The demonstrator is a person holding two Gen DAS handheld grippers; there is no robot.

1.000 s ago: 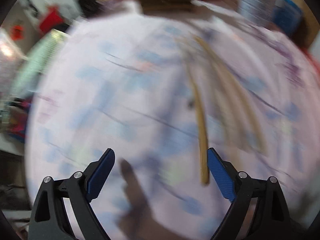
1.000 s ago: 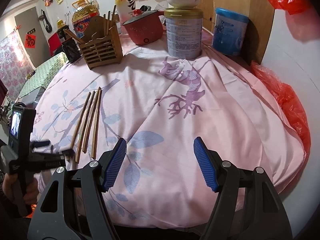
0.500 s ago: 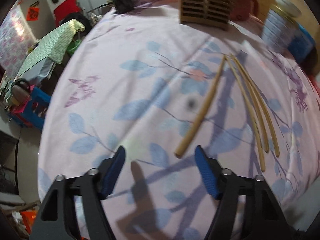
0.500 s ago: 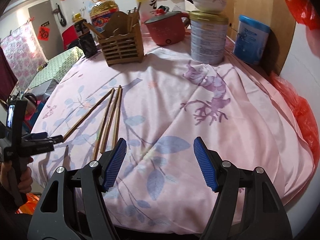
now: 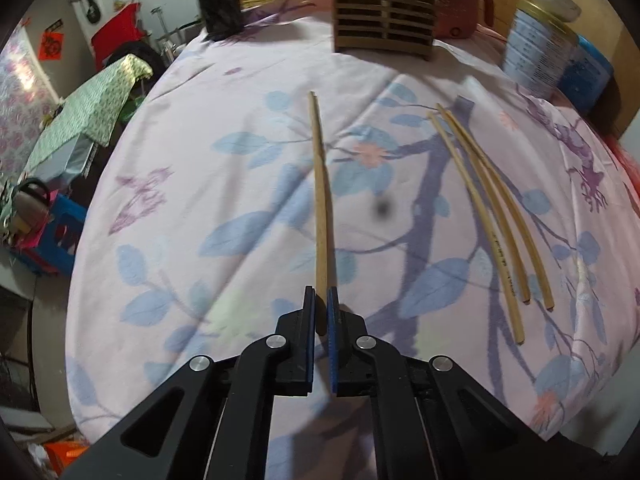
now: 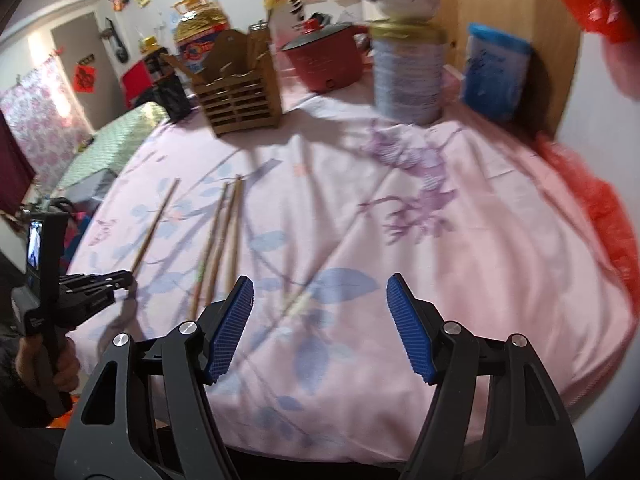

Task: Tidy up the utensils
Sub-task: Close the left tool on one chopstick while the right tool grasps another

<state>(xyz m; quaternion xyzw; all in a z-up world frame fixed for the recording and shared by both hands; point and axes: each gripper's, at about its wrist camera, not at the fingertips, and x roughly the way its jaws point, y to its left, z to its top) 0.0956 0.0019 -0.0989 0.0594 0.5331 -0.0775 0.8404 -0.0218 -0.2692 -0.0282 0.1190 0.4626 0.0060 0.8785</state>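
Pink floral cloth [image 5: 200, 184] covered the round bench in the left wrist view. Left gripper [image 5: 321, 312] was pinched tight on the near end of one chopstick [image 5: 321, 208], which ran straight toward the far edge. Three more chopsticks [image 5: 490, 216] lay loose on the cloth nearer the right edge, close together, well apart from the held one. Wooden utensil holder [image 5: 384, 24] stood upright at the far edge w/ a dark cup [image 5: 220, 10] to its left and a tall tin [image 5: 538, 54] toward the far-right edge.

Right wrist view: right gripper [image 6: 320, 328] hung over the near edge, fingers spread wide, nothing between them. Left gripper [image 6: 120, 280] showed near the left edge, clamped on the chopstick [image 6: 154, 226]. Loose chopsticks [image 6: 220, 240] lay just right of it. Holder [image 6: 240, 96] sat at the far edge beside a red pot [image 6: 326, 60], the tin [image 6: 410, 76] and a blue tub [image 6: 496, 72].
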